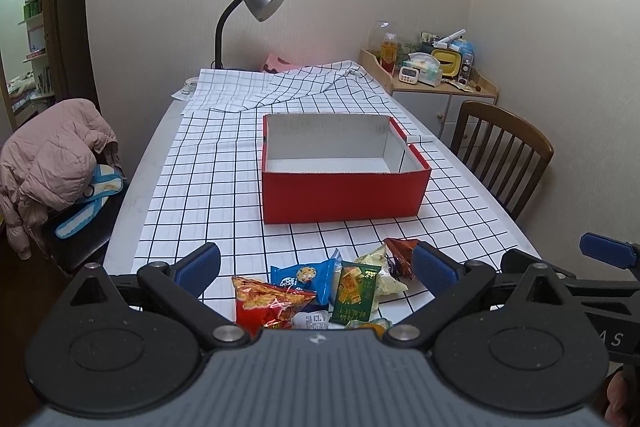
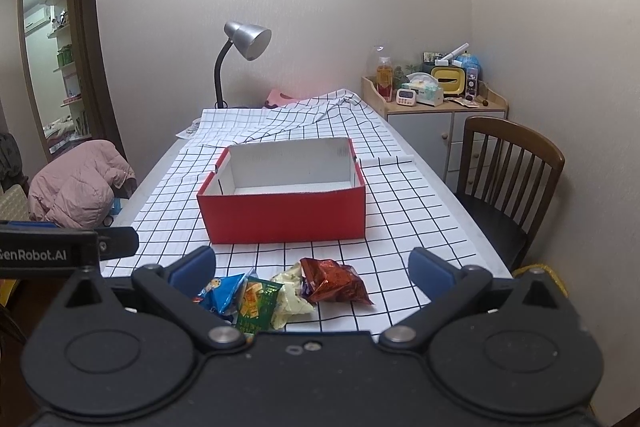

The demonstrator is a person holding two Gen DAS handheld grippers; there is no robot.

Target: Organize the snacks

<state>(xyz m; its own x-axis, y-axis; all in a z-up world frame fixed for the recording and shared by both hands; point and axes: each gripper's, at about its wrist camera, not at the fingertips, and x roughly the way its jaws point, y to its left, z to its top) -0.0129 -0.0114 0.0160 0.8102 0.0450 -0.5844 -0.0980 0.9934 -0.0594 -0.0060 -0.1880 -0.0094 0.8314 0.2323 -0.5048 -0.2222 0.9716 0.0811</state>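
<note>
An empty red box [image 1: 340, 193] with a white inside stands in the middle of the checked tablecloth; it also shows in the right wrist view [image 2: 284, 215]. Several snack packets lie in a pile near the table's front edge: a red packet [image 1: 266, 303], a blue packet [image 1: 306, 275], a green packet [image 1: 354, 291], a pale packet [image 1: 380, 267] and a dark red packet [image 2: 332, 281]. My left gripper [image 1: 316, 269] is open and empty above the pile. My right gripper [image 2: 312, 267] is open and empty above the same pile.
A grey desk lamp [image 1: 256, 3] stands at the table's far end. A wooden chair [image 2: 508, 183] stands at the right side. A chair with a pink jacket [image 1: 52, 163] stands at the left. A cabinet [image 2: 436, 115] with small items fills the far right corner.
</note>
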